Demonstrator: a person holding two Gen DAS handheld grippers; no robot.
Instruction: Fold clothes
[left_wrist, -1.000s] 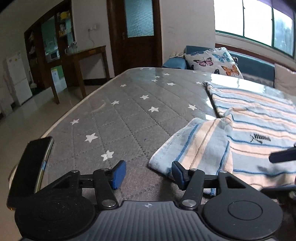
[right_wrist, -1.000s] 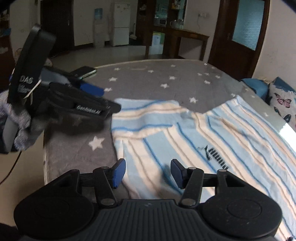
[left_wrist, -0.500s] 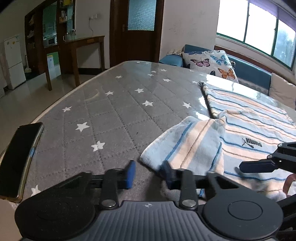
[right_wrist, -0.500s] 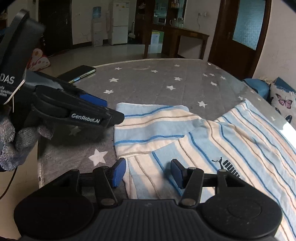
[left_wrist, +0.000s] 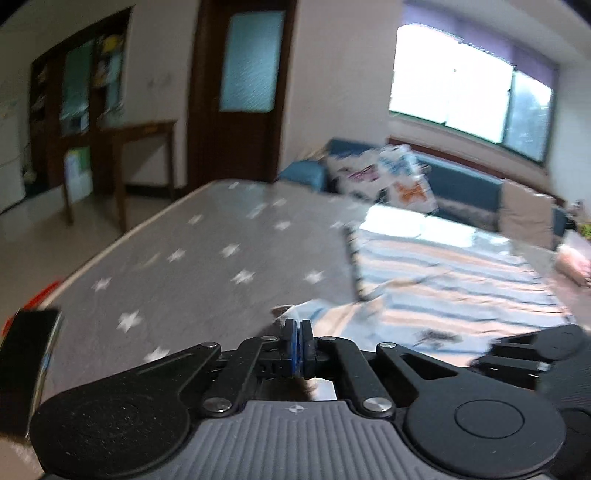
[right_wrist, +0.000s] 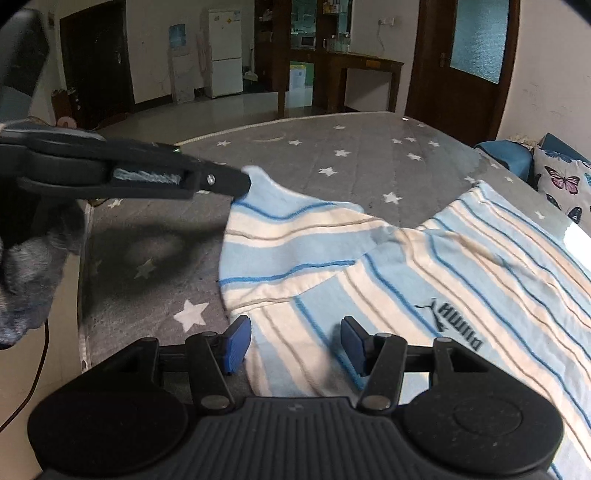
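Visibly, the blue-and-cream striped shirt (right_wrist: 424, 258) lies flat on the bed (right_wrist: 332, 147); left gripper (right_wrist: 242, 184) clenched on its sleeve corner, right gripper (right_wrist: 291, 341) released.

Bright window (left_wrist: 469, 92) glare, motion-blurred left view; dimmer, sharp right view, fisheye-curved edges.

We see pale walls, a dark wooden door (right_wrist: 469, 55) with a frosted pane, a white fridge (right_wrist: 223, 51) beyond the glossy floor (right_wrist: 221, 107), a wooden side table (right_wrist: 362, 74), and a bright window (left_wrist: 465, 92) above a blue sofa (left_wrist: 461, 184).
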